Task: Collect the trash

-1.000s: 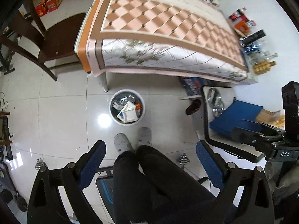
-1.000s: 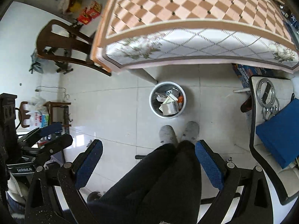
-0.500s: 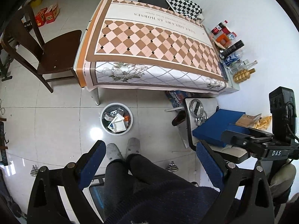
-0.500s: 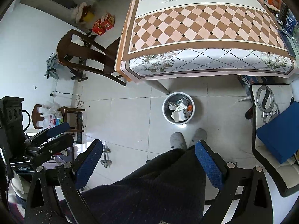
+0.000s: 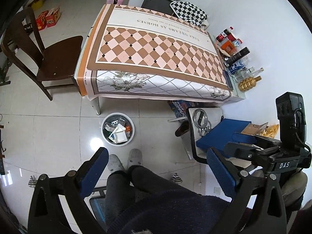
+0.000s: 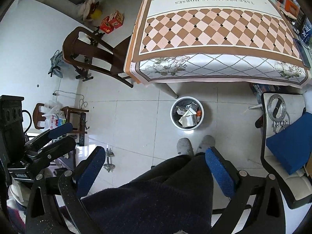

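Two grippers, both held high above a tiled floor and looking down over the person's dark-trousered legs and grey slippers (image 5: 124,160). Left gripper (image 5: 157,164): blue-padded fingers spread wide apart, nothing between them. Right gripper (image 6: 156,162): fingers likewise wide apart and empty. One round white trash bin (image 5: 118,129), standing on the floor just ahead of the slippers and just beside the near table leg; it holds cartons, paper scraps and a small orange item, all lying inside the rim. One table (image 5: 156,58) beyond the bin, covered by a cloth in a brown-and-pink diamond pattern with a floral border; its cloth surface is bare. One dark wooden chair (image 5: 48,62) at the table's left end. One row of bottles and boxes (image 5: 237,58) along the white wall at the table's right end. One white seat (image 5: 214,115) to the right of the bin, carrying metal rings and a blue box (image 5: 220,136). One small dumbbell (image 6: 108,159) on the floor at the left, seen from the right wrist.
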A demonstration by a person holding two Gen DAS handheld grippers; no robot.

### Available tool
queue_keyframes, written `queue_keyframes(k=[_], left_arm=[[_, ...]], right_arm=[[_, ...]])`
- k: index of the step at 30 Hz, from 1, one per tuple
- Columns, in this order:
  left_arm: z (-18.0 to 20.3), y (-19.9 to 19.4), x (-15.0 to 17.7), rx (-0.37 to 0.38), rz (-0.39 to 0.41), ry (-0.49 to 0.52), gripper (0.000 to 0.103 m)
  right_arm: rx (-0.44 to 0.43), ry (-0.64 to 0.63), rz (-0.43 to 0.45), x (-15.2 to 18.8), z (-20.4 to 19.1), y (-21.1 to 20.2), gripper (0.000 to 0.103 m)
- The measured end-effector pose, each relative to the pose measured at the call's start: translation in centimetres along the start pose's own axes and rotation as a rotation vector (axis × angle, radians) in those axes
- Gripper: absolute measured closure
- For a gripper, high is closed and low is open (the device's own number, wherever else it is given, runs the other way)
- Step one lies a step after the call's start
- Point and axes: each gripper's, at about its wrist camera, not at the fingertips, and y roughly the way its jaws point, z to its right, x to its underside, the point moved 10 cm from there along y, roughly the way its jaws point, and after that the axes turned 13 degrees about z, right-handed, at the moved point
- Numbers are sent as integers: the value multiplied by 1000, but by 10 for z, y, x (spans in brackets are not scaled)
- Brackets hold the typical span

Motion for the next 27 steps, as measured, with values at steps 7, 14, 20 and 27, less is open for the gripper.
queue_keyframes(k=[7, 14, 20, 27], left_arm=[[1, -3, -6, 10, 10, -7, 0], [2, -4, -11, 17, 16, -9, 0], [4, -3, -12, 18, 14, -8, 0], [7, 0, -14, 31, 2, -4, 0]], right_arm=[[-2, -8, -2, -5, -3, -2, 0], [2, -10, 3, -11, 0, -4, 0], [1, -9, 4, -13, -1, -4, 0], [-14, 5, -5, -13, -3, -5, 0]])
